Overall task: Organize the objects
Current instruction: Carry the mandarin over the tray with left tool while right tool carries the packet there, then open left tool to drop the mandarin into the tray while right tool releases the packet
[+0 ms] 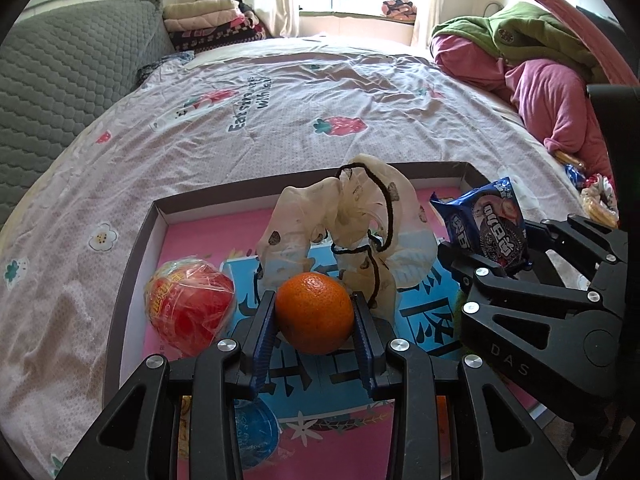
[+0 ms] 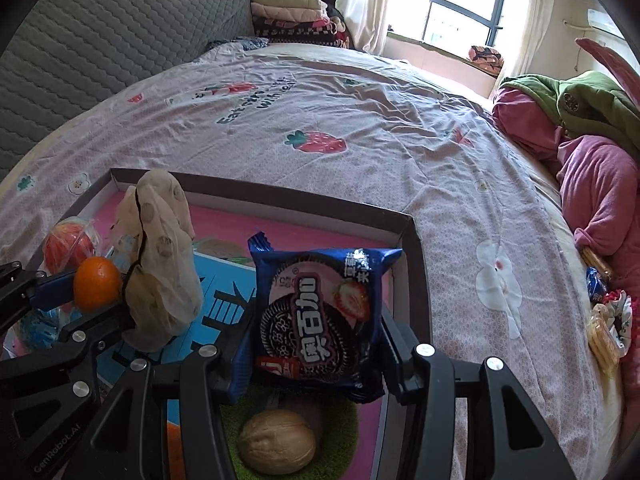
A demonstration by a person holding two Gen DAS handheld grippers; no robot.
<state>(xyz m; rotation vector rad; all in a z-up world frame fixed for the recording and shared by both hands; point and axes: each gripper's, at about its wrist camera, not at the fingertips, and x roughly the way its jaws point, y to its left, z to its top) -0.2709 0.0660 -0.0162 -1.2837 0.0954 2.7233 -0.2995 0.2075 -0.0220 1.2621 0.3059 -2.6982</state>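
Note:
My left gripper is shut on an orange tangerine and holds it above a shallow cardboard box lid with a pink and blue inside, lying on the bed. My right gripper is shut on a blue cookie packet and holds it over the right side of the lid; this packet also shows in the left wrist view. In the lid lie a red wrapped apple, a beige drawstring pouch, a walnut and a blue wrapped item.
The bed sheet with strawberry prints spreads beyond the lid. Pink and green bedding is piled at the right, with several loose snacks at its foot. A grey headboard stands at the left, folded blankets at the back.

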